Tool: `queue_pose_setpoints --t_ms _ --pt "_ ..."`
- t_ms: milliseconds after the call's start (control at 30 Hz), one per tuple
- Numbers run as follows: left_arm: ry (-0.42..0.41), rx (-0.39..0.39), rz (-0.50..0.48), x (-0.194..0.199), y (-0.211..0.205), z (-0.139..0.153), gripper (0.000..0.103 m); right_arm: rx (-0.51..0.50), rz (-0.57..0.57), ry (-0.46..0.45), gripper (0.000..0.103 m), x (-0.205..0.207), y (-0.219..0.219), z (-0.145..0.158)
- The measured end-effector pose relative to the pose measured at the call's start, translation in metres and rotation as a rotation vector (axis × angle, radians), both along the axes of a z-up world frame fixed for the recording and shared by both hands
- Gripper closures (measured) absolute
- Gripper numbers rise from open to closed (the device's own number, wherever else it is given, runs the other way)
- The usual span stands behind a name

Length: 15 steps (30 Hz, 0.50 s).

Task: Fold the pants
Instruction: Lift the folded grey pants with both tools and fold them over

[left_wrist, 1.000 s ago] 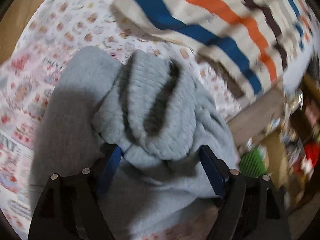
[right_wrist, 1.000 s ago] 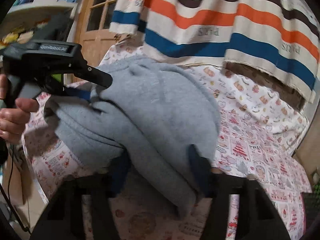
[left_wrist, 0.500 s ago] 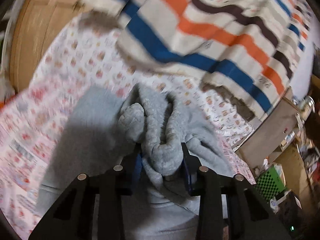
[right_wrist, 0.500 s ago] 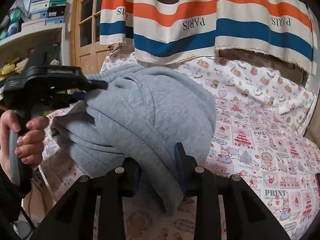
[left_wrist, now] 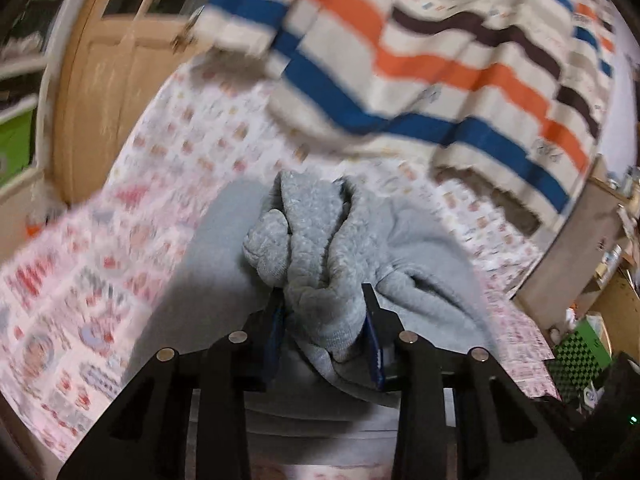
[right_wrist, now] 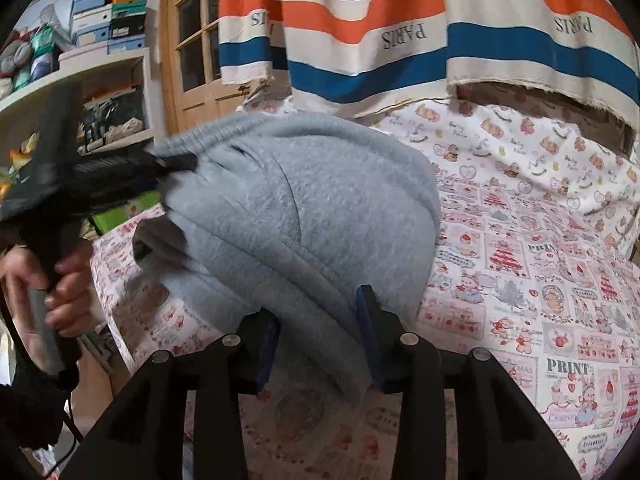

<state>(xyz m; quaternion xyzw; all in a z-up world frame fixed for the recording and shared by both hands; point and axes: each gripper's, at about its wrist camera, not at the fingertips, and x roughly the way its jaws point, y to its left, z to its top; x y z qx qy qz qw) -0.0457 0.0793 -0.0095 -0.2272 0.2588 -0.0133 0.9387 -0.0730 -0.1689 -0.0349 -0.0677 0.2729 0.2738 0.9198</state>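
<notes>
The grey fleece pants [right_wrist: 304,208] hang lifted above the patterned bedsheet [right_wrist: 540,272]. My left gripper [left_wrist: 324,312] is shut on a bunched, ribbed edge of the pants [left_wrist: 316,256]. It also shows at the left of the right wrist view [right_wrist: 176,162], held by a hand. My right gripper [right_wrist: 318,332] is shut on another thick fold of the pants. The cloth stretches between the two grippers and hides the bed beneath it.
A striped orange, blue and brown cloth [right_wrist: 400,28] hangs behind the bed. A wooden door [right_wrist: 192,48] and shelves with boxes [right_wrist: 108,24] stand at the left. A green crate [left_wrist: 580,348] sits on the floor at the right.
Both grippers closed from open onto the pants. They then lifted the cloth up off the sheet, and the left gripper rose and tilted toward the striped cloth.
</notes>
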Motion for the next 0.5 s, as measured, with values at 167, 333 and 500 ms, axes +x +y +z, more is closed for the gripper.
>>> queue_pose_setpoints --t_ms 167,333,500 --pt "-0.013 -0.062 -0.037 -0.013 0.012 0.013 0.070 0.024 0.035 0.046 0.059 -0.002 -0.003 0.002" --pt "-0.106 0.048 -0.055 -0.028 0.003 0.050 0.070 0.159 0.074 0.119 0.059 0.005 -0.016 0.010" --pt "-0.046 0.007 -0.010 -0.019 0.020 0.025 0.070 0.193 0.095 0.089 0.035 -0.005 -0.019 0.017"
